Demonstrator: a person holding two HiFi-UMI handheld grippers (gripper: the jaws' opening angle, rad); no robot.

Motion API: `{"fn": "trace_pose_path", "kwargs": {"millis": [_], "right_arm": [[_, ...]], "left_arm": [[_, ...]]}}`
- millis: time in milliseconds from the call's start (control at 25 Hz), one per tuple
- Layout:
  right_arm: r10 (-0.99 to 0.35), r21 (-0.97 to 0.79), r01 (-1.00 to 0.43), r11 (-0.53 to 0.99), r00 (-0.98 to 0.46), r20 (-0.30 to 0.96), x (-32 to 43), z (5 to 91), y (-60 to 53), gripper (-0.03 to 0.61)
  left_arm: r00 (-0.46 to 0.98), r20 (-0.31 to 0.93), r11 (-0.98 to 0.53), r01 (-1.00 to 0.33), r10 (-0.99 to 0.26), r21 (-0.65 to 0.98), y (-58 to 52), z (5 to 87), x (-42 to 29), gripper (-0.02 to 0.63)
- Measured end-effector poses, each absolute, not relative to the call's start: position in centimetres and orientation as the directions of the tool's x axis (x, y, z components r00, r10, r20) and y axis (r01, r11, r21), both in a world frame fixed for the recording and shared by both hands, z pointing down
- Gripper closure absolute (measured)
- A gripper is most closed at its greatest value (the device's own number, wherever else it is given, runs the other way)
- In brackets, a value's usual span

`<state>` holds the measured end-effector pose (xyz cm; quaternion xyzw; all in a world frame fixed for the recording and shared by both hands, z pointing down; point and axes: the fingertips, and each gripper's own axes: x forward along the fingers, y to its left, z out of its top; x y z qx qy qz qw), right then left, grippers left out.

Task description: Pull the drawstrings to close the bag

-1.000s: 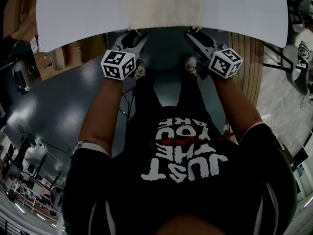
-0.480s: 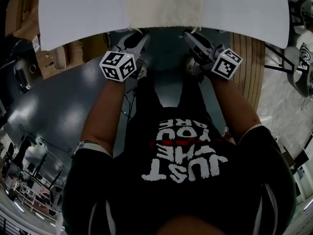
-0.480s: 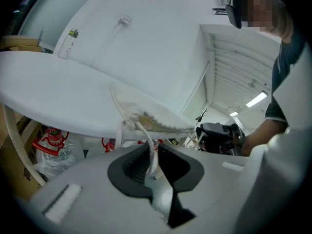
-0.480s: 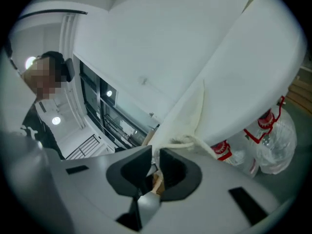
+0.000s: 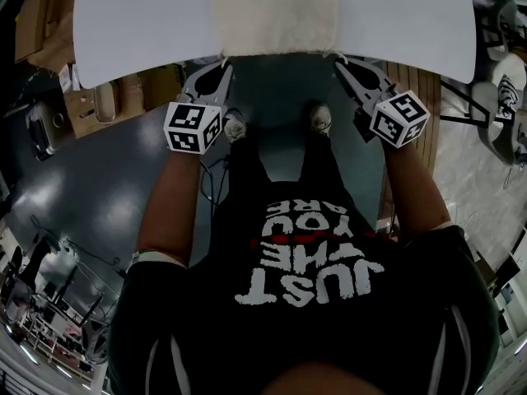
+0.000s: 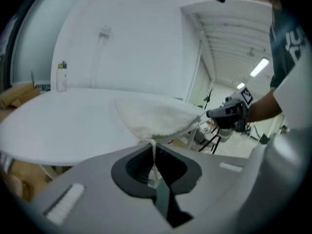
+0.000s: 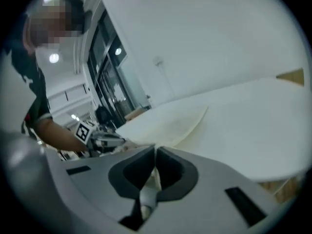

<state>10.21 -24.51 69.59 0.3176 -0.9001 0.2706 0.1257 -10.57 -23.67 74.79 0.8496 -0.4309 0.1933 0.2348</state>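
Observation:
A cream drawstring bag (image 5: pixel 276 11) lies flat on the white table (image 5: pixel 123 23), its mouth at the near edge. My left gripper (image 5: pixel 221 64) is at the bag's left corner, its jaws closing on a thin white drawstring (image 6: pixel 152 156) that runs up to the bag (image 6: pixel 156 118). My right gripper (image 5: pixel 342 62) is at the right corner, its jaws also closing, with the other drawstring (image 7: pixel 154 175) pinched between the pads below the bag (image 7: pixel 170 123). In each gripper view, the left gripper (image 6: pixel 154 147) and the right gripper (image 7: pixel 155 152) stand at the table edge.
Cardboard boxes (image 5: pixel 90 97) sit under the table at the left. Wooden slats (image 5: pixel 420 81) and a stand (image 5: pixel 502 113) are at the right. A small bottle (image 6: pixel 61 75) stands at the table's far side. The person's shoes (image 5: pixel 235 126) are on the grey floor below.
Both grippers' jaws have gone from wide open to pinched on the drawstrings. The right gripper has shifted outward to the right, and the left one has drawn back a little.

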Motion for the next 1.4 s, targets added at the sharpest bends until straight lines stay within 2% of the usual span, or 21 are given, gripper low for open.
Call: {"fn": "trace_pose_path", "kwargs": {"millis": [120, 280, 400, 560, 720, 920, 1080, 1280, 1400], "right_arm": [[-0.545, -0.145, -0.711, 0.688, -0.639, 0.543, 12.4, 69.4, -25.0, 0.565], [-0.635, 0.197, -0.689, 0.697, -0.466, 0.617, 14.0, 68.0, -26.5, 0.565], [-0.713, 0.411, -0.624, 0.665, -0.365, 0.598, 14.1, 66.2, -27.7, 0.565], [-0.838, 0.626, -0.566, 0.537, -0.268, 0.475, 14.2, 61.2, -29.4, 0.565], [-0.911, 0.720, -0.559, 0.412, -0.260, 0.319, 13.9, 53.8, -31.4, 0.565], [-0.960, 0.721, -0.641, 0.264, -0.248, 0.131, 13.7, 44.4, -34.5, 0.565], [-0.979, 0.693, -0.703, 0.160, -0.202, 0.021, 14.7, 38.1, -36.1, 0.563], [-0.981, 0.737, -0.671, 0.076, -0.183, -0.066, 14.8, 32.2, -36.2, 0.563], [-0.986, 0.738, -0.674, -0.005, -0.120, -0.117, 16.4, 28.9, -36.3, 0.563]], "left_arm": [[0.442, 0.610, -0.537, -0.843, -0.658, 0.031, -23.6, 74.1, -12.4, 0.600], [0.258, 0.651, -0.527, -0.810, -0.714, -0.257, -24.3, 72.7, -15.2, 0.600], [0.142, 0.602, -0.490, -0.736, -0.786, -0.467, -25.6, 69.9, -16.6, 0.600], [0.030, 0.477, -0.379, -0.652, -0.878, -0.657, -27.4, 64.7, -17.7, 0.598], [-0.050, 0.312, -0.224, -0.590, -0.949, -0.776, -29.6, 58.3, -18.9, 0.598], [-0.098, 0.158, -0.081, -0.543, -0.982, -0.836, -32.7, 50.7, -21.0, 0.598], [-0.185, 0.093, 0.026, -0.559, -0.978, -0.829, -34.8, 45.4, -24.6, 0.600], [-0.233, -0.038, 0.168, -0.569, -0.972, -0.805, -35.0, 37.7, -26.4, 0.604], [-0.271, -0.112, 0.258, -0.599, -0.956, -0.758, -35.0, 32.9, -26.9, 0.604]]}}
